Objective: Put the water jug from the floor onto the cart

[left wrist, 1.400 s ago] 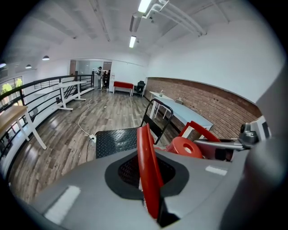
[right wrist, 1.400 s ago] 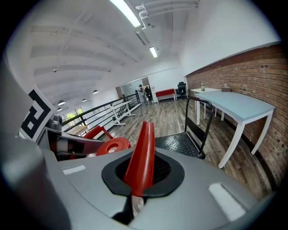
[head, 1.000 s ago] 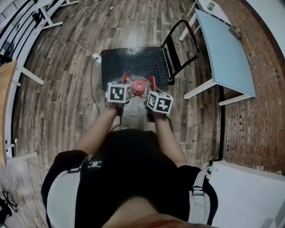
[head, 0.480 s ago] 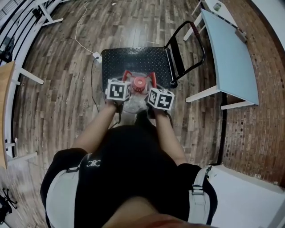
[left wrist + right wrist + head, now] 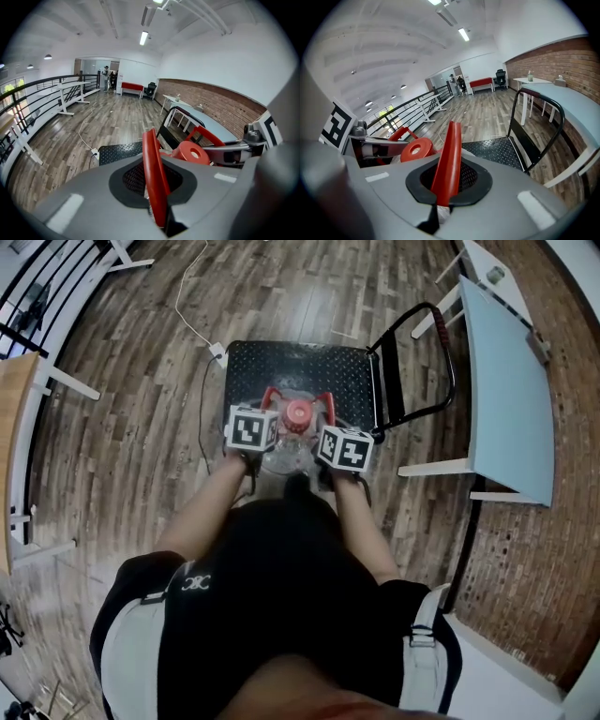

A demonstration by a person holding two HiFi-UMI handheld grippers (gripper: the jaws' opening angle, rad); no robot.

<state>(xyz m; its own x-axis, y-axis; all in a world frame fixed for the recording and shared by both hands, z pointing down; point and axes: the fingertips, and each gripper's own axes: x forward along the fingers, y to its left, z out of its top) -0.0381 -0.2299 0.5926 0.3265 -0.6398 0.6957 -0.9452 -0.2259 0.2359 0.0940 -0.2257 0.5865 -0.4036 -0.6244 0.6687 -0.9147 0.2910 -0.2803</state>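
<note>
You held the water jug (image 5: 298,414) by its red handles (image 5: 152,173), left claw (image 5: 265,413) and right claw (image 5: 323,418) each clamped on one. The jug hung at the black cart (image 5: 309,367)'s near edge. Your best course was keeping both claws level and bringing it further over the deck before lowering.

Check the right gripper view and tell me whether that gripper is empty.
No, the right gripper is clamped shut on the red jug handle standing between its jaws.

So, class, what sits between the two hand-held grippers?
The water jug's red cap, in the head view; left hand-held gripper and right hand-held gripper each clamp a red handle beside it.
</note>
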